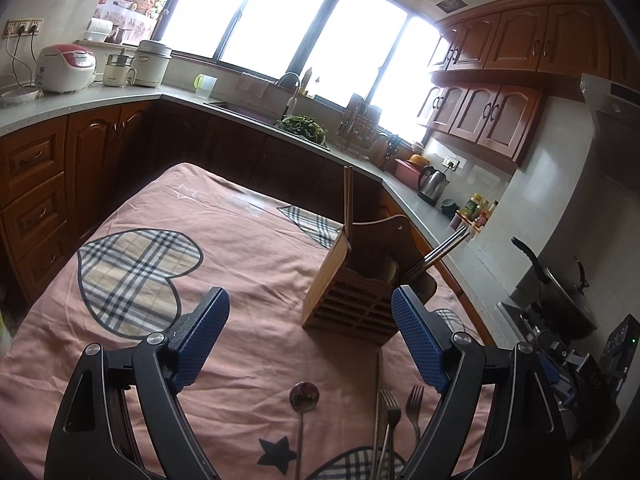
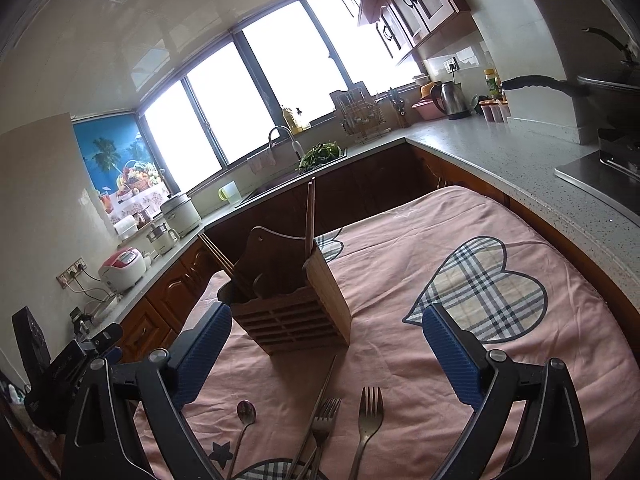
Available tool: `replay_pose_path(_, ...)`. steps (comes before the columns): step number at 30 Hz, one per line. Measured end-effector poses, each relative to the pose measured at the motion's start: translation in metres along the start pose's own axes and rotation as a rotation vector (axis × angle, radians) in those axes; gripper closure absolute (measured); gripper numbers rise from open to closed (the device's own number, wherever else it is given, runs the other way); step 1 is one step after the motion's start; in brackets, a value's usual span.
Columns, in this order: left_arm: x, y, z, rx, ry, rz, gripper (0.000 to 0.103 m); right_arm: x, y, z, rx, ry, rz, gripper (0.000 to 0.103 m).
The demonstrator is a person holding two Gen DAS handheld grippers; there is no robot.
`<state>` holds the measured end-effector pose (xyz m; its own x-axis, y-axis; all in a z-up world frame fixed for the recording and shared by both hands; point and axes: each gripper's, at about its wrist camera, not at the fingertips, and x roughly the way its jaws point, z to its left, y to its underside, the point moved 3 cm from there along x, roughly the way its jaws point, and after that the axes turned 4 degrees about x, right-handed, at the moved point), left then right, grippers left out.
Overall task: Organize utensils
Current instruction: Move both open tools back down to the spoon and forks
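Pink cloth (image 1: 256, 264) with plaid hearts spread over the table. Behind it, grey countertop (image 2: 500, 152) wrapping round dark wooden cabinets. Rice cooker (image 1: 66, 68) plugged in at the left wall, green-handled jug (image 1: 206, 86) near the sink, greens (image 1: 304, 124) heaped beside the tap. Steel kettle (image 2: 450, 100) next to a pink tub. Bright windows (image 1: 304, 28) above.

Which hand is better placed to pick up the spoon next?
Left, probably. The spoon lies between the open left gripper jaws; it sits off toward one side of the right gripper.
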<state>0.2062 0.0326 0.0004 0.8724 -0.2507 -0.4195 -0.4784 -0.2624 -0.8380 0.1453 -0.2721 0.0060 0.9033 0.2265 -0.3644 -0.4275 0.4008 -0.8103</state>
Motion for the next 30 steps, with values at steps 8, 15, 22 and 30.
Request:
replay_pose_path(8, -0.016, 0.021, 0.000, 0.018, 0.009, 0.028, 0.018, -0.020, 0.019, -0.009, 0.006, 0.017, 0.018, 0.005)
replay_pose_path(15, -0.018, 0.033, 0.000, 0.022, 0.017, 0.053, 0.018, -0.029, 0.032, -0.010, -0.011, 0.032, 0.031, 0.005)
replay_pose_path(22, -0.016, 0.043, 0.003, 0.026, 0.013, 0.077, 0.018, -0.028, 0.045, -0.012, -0.012, 0.037, 0.059, 0.005)
replay_pose_path(30, -0.004, 0.055, 0.005, 0.046, 0.000, 0.128, 0.018, -0.021, 0.055, -0.015, -0.015, 0.049, 0.089, 0.005)
